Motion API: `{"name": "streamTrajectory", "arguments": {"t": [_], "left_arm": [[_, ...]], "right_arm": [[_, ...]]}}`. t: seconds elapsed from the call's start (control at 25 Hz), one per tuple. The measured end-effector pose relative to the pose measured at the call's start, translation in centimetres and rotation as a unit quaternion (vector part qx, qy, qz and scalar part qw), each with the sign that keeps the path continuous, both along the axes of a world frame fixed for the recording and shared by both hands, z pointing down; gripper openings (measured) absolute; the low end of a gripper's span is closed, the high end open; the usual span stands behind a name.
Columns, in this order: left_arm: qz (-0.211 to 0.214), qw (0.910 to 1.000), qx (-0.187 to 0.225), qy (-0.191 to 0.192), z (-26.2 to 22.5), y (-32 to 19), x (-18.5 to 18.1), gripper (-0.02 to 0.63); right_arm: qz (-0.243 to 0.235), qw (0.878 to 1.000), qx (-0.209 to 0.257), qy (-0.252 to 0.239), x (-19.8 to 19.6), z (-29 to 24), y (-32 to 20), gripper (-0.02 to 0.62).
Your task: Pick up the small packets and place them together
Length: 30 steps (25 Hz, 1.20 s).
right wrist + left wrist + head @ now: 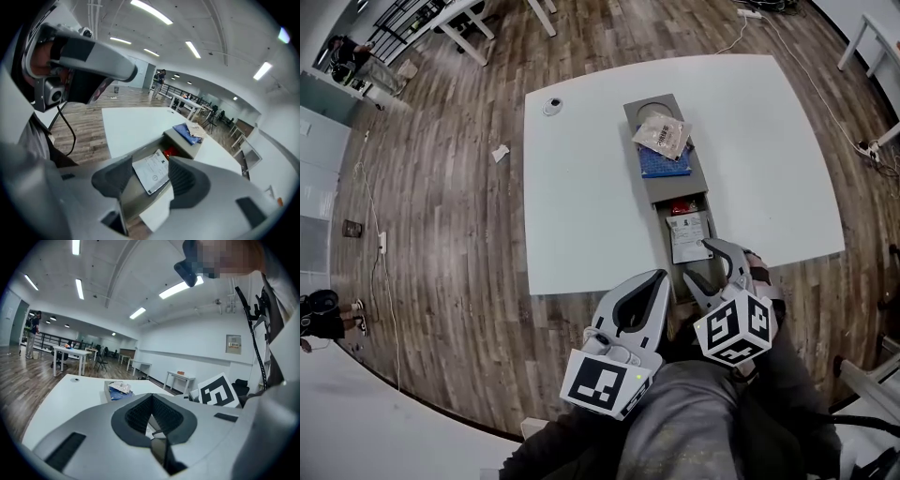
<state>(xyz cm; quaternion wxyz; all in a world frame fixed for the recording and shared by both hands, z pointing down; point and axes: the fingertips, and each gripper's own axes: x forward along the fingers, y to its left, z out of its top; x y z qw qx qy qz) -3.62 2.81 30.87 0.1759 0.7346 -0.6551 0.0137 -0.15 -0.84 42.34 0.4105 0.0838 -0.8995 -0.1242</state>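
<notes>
Head view: four packets (688, 234) in one tray (634, 109); left gripper (662, 277) closed, empty; right gripper (697, 259) wide.

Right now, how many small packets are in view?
4: on the tray, a pale packet lying on a blue packet at the far end; a white packet in the near compartment, with a red packet at its far edge. Others may be hidden.

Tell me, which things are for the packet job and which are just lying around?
For the job:
- white packet
- red packet
- blue packet
- clear packet
- grey tray holding them
- right tongs, open

Just lying about:
- small round thing on the table
- paper scrap on the floor
</notes>
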Motion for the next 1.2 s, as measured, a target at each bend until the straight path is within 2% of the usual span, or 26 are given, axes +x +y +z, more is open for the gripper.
{"name": "streamTrajectory", "arguments": {"t": [0.2, 0.36, 0.48, 0.6, 0.68, 0.72, 0.76, 0.92, 1.12, 1.2], "left_arm": [[-0.018, 0.9997, -0.013, 0.007, 1.2, -1.0, -2.6, 0.003], [-0.020, 0.9990, -0.035, 0.019, 2.4, -2.0, -4.3, 0.003], [-0.020, 0.9988, -0.039, 0.023, 2.8, -2.8, -5.1, 0.003], [-0.018, 0.9984, -0.045, 0.030, 3.5, -3.4, -5.3, 0.003], [-0.013, 0.9978, -0.053, 0.036, 4.0, -3.6, -5.2, 0.003], [-0.011, 0.9977, -0.055, 0.038, 4.0, -3.8, -5.1, 0.003], [-0.009, 0.9977, -0.055, 0.039, 4.0, -3.9, -5.1, 0.003], [-0.005, 0.9977, -0.054, 0.040, 3.9, -3.9, -5.0, 0.003], [-0.006, 0.9978, -0.050, 0.042, 3.7, -3.5, -4.8, 0.003], [-0.008, 0.9980, -0.048, 0.041, 3.6, -3.6, -5.1, 0.003]], "right_arm": [[-0.043, 0.996, 0.008, 0.079, -1.3, 3.6, -0.3, 0.244], [-0.086, 0.984, -0.003, 0.154, -1.6, 6.5, -0.4, 0.244], [-0.110, 0.977, -0.019, 0.180, -1.6, 7.4, -0.2, 0.244], [-0.124, 0.973, -0.032, 0.190, -1.7, 7.6, -0.3, 0.242], [-0.120, 0.973, -0.013, 0.195, -1.7, 7.7, -1.0, 0.220], [-0.112, 0.974, 0.006, 0.195, -1.8, 7.5, -1.8, 0.139], [-0.103, 0.976, 0.021, 0.193, -1.9, 7.4, -2.4, 0.003], [-0.089, 0.980, 0.008, 0.180, -2.1, 7.1, -2.9, 0.003], [-0.075, 0.989, 0.019, 0.128, -3.5, 5.3, -3.2, 0.005], [-0.068, 0.989, 0.033, 0.125, -4.1, 5.0, -3.9, 0.041]]}}
